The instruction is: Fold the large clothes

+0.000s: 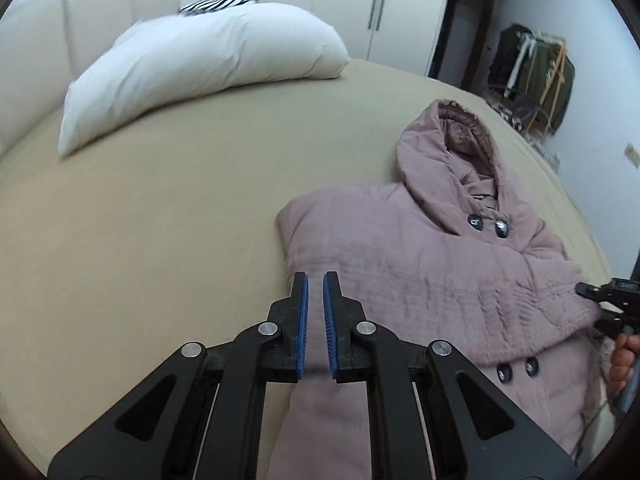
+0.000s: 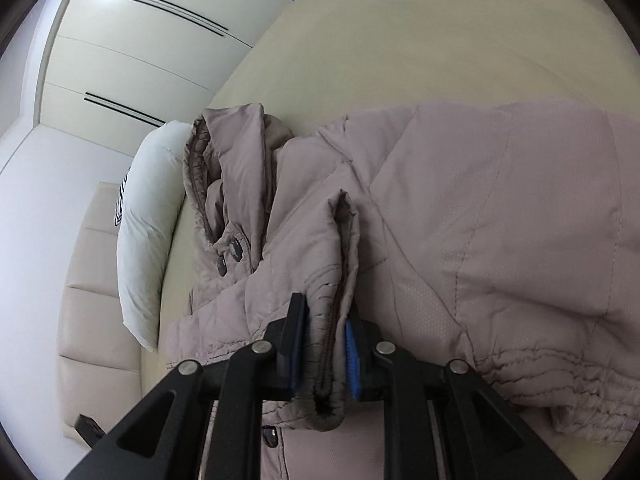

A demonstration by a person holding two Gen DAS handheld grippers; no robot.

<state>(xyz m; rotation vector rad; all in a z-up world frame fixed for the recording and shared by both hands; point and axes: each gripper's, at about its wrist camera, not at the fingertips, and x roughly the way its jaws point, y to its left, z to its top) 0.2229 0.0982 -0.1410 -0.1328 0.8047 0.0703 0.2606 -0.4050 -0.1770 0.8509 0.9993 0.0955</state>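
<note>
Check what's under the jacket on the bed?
The mauve hooded jacket lies on the tan bed sheet, which shows all around it. Whatever sits directly beneath the jacket is covered. Both grippers, left and right, pinch its fabric.

Beige bed [image 1: 160,220], white pillow [image 1: 200,68], white wardrobe [image 1: 320,0] behind.

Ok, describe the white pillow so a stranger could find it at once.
Start at the wide beige bed. Near its padded cream headboard lies a plump, plain white pillow, apart from the dusty-pink hooded puffer coat. It is the only white thing on the sheet.
</note>
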